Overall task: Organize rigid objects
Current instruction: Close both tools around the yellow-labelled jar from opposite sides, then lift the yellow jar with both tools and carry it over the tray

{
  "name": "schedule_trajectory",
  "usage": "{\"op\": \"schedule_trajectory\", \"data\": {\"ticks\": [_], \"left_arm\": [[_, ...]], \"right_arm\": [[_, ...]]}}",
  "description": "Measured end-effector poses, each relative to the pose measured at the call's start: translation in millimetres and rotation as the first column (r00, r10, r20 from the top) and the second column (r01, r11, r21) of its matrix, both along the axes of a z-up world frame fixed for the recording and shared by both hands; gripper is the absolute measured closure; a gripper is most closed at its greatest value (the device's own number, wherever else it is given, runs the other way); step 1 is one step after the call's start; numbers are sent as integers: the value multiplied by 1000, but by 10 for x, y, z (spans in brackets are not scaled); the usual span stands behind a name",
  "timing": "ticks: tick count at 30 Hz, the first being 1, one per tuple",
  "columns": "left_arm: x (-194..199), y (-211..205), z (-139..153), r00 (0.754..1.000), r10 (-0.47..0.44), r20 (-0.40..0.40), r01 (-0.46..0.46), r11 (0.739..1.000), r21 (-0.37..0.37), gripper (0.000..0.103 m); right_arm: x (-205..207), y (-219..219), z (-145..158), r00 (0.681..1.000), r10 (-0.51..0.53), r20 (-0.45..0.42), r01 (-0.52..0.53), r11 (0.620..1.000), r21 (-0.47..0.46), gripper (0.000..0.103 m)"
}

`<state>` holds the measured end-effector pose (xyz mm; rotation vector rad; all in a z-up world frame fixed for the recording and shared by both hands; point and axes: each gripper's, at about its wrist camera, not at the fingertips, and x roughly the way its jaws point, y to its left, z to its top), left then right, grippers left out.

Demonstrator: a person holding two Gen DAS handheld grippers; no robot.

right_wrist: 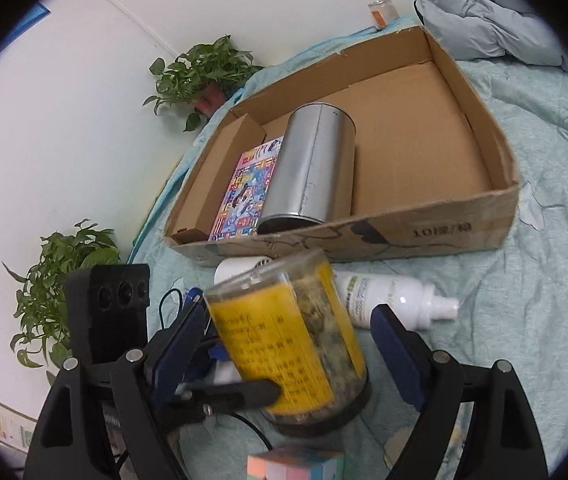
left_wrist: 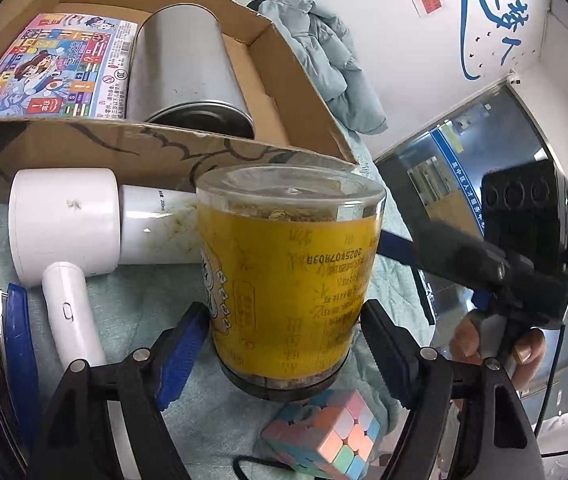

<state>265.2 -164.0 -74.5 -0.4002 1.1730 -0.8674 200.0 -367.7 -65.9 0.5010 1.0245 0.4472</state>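
— What has your left gripper [left_wrist: 282, 312] got?

— The jar [left_wrist: 288, 272] with the yellow label and clear top. My blue pads [left_wrist: 188, 340] lie against its sides, one on each, so I have it clamped low down, just above the dark base.

— And your right gripper [right_wrist: 288, 312]?

— It stands wide. The jar sits between its fingers too, but there is a clear gap on the right side. My right hand [left_wrist: 484, 340] is round its handle.

— Is the jar upright?

— From the right wrist it leans, top tipped to the left. I cannot tell whether its base rests on the teal bedspread [right_wrist: 524, 280].

— Where is it, then?

— Outside the cardboard box [left_wrist: 84, 144], just before its front wall. A pastel cube [left_wrist: 324, 436] lies right beside the base, nearer me. Behind the jar are a white hair dryer [left_wrist: 64, 220] and a white bottle [right_wrist: 388, 296], both on their sides.

— And in the box?

— A silver tin [left_wrist: 188, 64] on its side, next to a flat, colourful game box [left_wrist: 52, 64]. The right half is bare cardboard.
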Motion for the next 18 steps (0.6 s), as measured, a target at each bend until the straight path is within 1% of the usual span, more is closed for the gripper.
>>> {"op": "schedule_trajectory", "data": {"ticks": [3, 4, 5, 7, 9, 10, 12, 14, 16, 18], "left_arm": [[20, -30, 18, 1000, 0, 5, 0, 1000, 0, 27], [28, -45, 21, 1000, 2, 7, -2, 1000, 0, 27], [-6, -1, 23, 1000, 4, 10, -4, 1000, -1, 27], [5, 34, 26, 1000, 16, 11, -16, 1000, 2, 27], [12, 45, 24, 1000, 28, 7, -28, 1000, 6, 27], [33, 51, 22, 1000, 30, 3, -30, 1000, 9, 27], [44, 64, 20, 1000, 28, -4, -28, 1000, 12, 27], [48, 71, 6, 1000, 26, -11, -26, 1000, 9, 27], [52, 60, 5, 1000, 26, -12, -26, 1000, 8, 27], [66, 38, 0, 1000, 24, -10, -24, 1000, 10, 27]], "right_arm": [[-39, -52, -12, 1000, -2, -9, 2, 1000, -21, 18], [-35, -62, -18, 1000, -3, -9, 3, 1000, -31, 20], [-26, -48, -25, 1000, 2, -5, -2, 999, -32, 23], [-32, -43, -25, 1000, 5, 19, -4, 999, -52, 26], [-58, -54, -23, 999, 7, 53, -2, 996, -92, 26], [-80, -58, -30, 998, 11, 63, -5, 996, -88, 26], [-124, -109, -89, 998, 39, 57, -35, 996, -77, 26], [-186, -96, -159, 995, 84, 44, -80, 993, -91, 26], [-238, -23, -231, 992, 125, 28, -122, 988, -91, 26], [-271, 100, -272, 988, 149, 31, -146, 986, -83, 26]]}}
